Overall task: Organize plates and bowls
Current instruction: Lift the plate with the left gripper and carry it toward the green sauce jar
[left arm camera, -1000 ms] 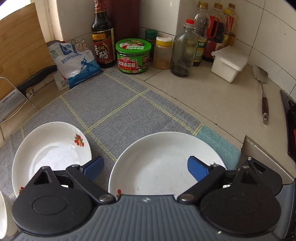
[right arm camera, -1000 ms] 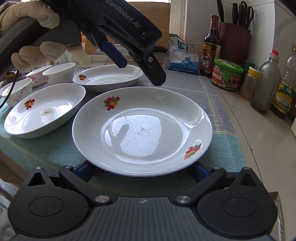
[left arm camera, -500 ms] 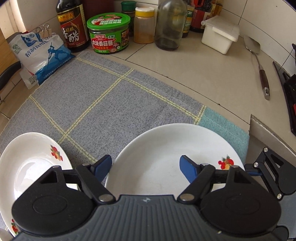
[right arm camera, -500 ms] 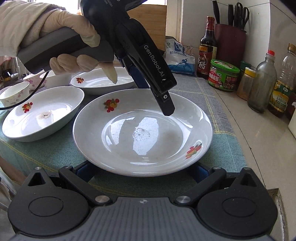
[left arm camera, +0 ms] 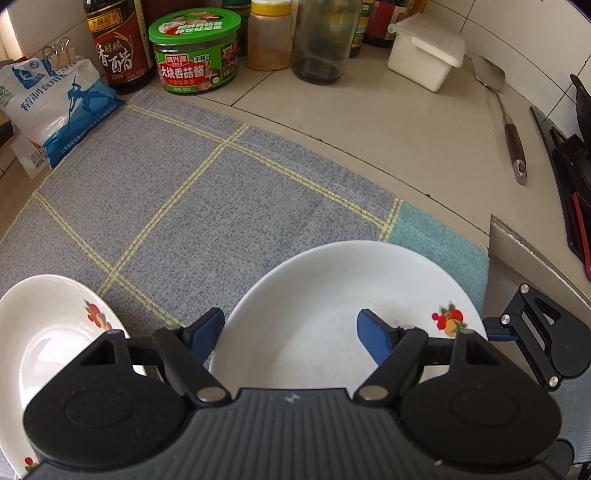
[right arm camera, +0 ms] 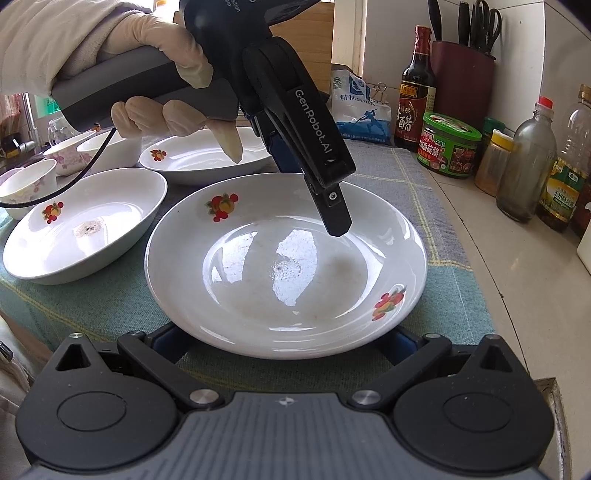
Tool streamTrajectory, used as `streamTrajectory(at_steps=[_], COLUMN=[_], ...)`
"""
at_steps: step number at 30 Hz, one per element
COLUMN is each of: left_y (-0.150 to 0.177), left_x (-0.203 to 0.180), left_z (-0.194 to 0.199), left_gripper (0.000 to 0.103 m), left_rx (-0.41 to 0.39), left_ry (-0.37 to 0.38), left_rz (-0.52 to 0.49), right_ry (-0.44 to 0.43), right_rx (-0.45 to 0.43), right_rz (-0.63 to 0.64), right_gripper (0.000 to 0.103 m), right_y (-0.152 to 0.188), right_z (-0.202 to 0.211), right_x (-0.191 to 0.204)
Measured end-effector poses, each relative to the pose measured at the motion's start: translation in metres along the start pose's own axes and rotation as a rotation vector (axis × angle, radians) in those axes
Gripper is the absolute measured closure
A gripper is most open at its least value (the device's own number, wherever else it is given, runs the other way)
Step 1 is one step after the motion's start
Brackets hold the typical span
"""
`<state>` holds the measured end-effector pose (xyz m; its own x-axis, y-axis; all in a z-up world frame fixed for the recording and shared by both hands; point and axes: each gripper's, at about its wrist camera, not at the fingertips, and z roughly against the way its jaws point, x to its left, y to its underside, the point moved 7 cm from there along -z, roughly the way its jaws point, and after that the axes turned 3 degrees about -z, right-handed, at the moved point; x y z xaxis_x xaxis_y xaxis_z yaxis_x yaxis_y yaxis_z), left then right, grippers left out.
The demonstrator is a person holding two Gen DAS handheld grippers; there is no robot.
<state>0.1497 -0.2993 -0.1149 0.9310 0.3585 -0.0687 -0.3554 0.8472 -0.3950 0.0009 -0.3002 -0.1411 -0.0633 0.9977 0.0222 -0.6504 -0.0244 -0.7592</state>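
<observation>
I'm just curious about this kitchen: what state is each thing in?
Large white fruit-patterned plate: empty, flat on grey checked cloth.
Left tool: open, just been closing, plate rim between jaws.
Right tool: jaws wide by plate, grip unclear.
Green-lidded sauce jar: lid on.
Clear glass red-capped bottle: capped.

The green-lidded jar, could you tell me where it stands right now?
In the left wrist view, the green-lidded jar stands at the back, between the dark vinegar bottle and the orange-capped jar.

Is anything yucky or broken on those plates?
Nothing looks broken. The big plate has a dull brownish smear and a small speck in its middle, and the deeper dish to its left has a crusty patch inside. Both look unwashed.
</observation>
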Motion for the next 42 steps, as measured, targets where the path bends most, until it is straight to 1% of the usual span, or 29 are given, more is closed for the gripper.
streamTrajectory(at_steps=[6,13,20,29,39,42], left_y=[0.0,-0.009,-0.025,-0.054,-0.084,-0.087], left_x=[-0.001,0.003,0.017,0.042,0.062,0.067], left_z=[0.003,0.011,0.014,0.009,-0.005,-0.01], left_gripper=[0.026,0.026,0.026,0.026,0.026,0.026], left_rx=[-0.01,-0.043,-0.071,-0.104,-0.11,-0.109], left_ry=[0.01,0.011,-0.001,-0.009,-0.02,-0.023], left_rz=[-0.004,-0.003,0.005,0.027,0.041,0.04], right_ry=[0.003,0.0,0.008,0.002,0.003,0.004], right_rx=[0.026,0.03,0.025,0.025,0.034,0.038], right_rz=[0.011,0.025,0.062,0.07,0.087,0.087], right_gripper=[0.0,0.0,0.0,0.0,0.0,0.0], right_y=[-0.001,-0.011,-0.028,-0.052,-0.071,-0.073], right_z=[-0.002,-0.002,-0.01,-0.033,-0.058,-0.064], right_x=[-0.002,-0.008,-0.02,-0.042,-0.064,-0.069])
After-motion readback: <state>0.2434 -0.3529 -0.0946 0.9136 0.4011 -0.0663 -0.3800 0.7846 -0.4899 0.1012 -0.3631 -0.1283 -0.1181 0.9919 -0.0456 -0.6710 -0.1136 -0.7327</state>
